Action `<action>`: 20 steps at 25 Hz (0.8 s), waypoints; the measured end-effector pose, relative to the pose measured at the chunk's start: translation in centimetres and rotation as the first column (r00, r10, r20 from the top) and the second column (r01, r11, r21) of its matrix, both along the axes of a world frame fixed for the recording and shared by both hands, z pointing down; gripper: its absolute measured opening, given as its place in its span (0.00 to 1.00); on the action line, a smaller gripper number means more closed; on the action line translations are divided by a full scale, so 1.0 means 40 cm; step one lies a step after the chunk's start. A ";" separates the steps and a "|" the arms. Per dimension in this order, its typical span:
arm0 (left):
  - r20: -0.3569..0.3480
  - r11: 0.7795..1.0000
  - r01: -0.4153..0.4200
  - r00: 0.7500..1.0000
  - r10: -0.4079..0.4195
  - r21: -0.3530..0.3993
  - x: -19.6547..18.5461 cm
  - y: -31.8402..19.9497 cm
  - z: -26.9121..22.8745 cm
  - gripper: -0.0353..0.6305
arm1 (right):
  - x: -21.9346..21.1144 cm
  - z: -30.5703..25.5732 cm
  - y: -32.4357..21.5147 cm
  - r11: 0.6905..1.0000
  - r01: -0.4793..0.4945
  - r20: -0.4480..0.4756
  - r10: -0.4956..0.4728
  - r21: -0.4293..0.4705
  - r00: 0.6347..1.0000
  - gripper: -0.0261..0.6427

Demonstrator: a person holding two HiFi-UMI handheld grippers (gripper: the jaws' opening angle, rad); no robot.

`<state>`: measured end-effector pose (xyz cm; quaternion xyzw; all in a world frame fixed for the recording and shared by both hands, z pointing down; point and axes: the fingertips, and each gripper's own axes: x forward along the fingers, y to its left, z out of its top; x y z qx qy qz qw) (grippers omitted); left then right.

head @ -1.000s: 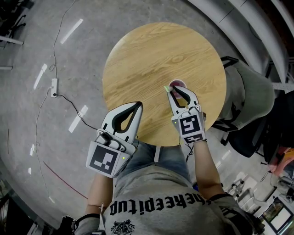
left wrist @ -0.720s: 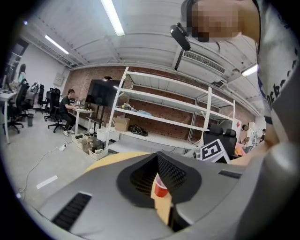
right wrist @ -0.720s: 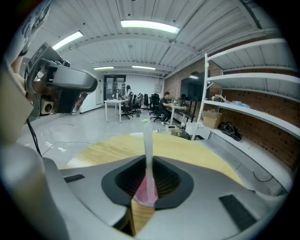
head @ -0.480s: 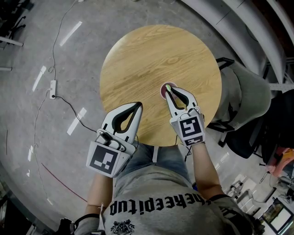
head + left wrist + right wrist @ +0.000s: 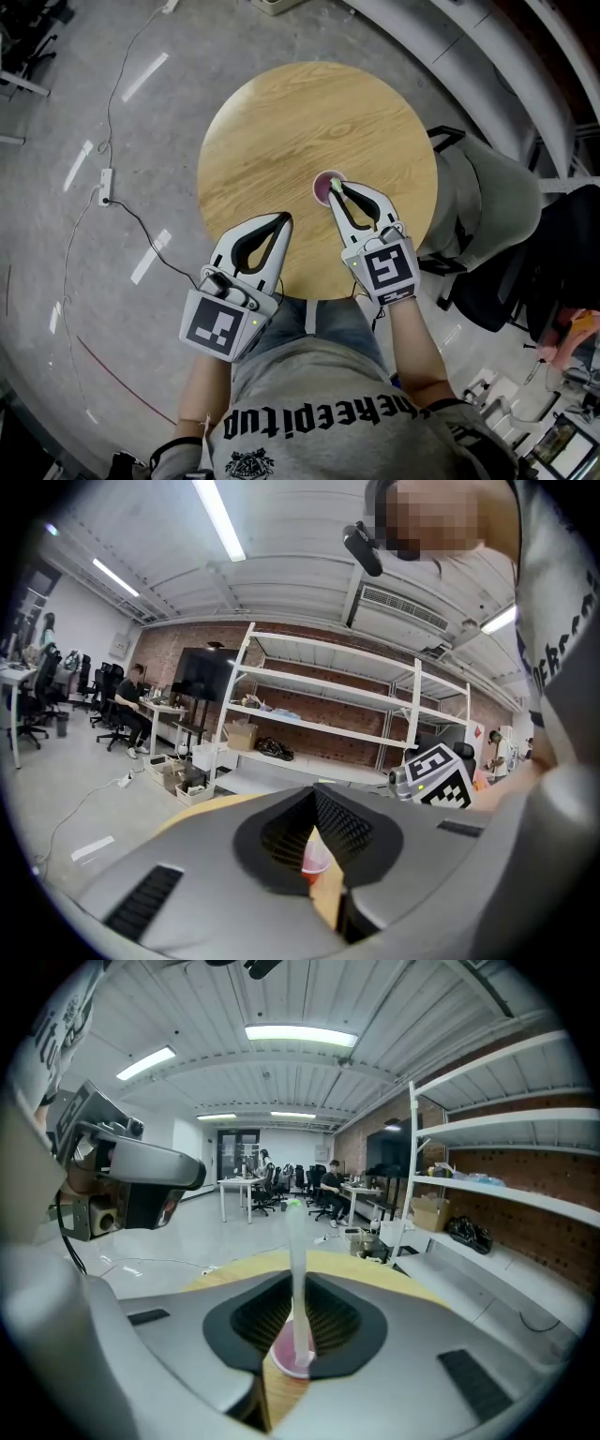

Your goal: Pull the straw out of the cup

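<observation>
A pink cup (image 5: 324, 187) stands on the round wooden table (image 5: 281, 122), right of its middle. My right gripper (image 5: 336, 188) hovers over the cup's rim, shut on the pale straw (image 5: 297, 1279), which stands upright between the jaws. The straw's green top (image 5: 293, 1206) rises above them and its lower end still reaches into the cup (image 5: 289, 1358). My left gripper (image 5: 282, 218) is near the table's front edge, left of the cup, shut and empty. Through its jaws I glimpse the cup (image 5: 316, 859).
A grey-cushioned chair (image 5: 492, 183) stands right of the table and a black chair (image 5: 553, 272) lies further right. A power strip (image 5: 110, 176) with its cable lies on the concrete floor at left. Metal shelves (image 5: 319, 714) and people at desks are in the background.
The right gripper's jaws narrowed onto the straw and it rose with the straw, now sitting over the cup. The left gripper lifted slightly near the table's front edge.
</observation>
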<state>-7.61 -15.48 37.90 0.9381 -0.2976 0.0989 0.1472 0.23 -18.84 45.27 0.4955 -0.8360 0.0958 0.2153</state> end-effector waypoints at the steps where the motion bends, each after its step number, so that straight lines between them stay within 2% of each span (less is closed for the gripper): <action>1: -0.002 1.000 0.001 1.000 -0.001 0.002 0.005 0.004 -0.004 0.09 | 0.001 -0.010 0.004 1.000 0.004 0.003 -0.004 0.006 1.000 0.11; 20: -0.030 0.997 -0.022 0.999 0.024 0.079 0.100 0.058 -0.088 0.09 | 0.041 -0.208 0.090 0.994 0.030 0.085 -0.039 0.108 0.996 0.11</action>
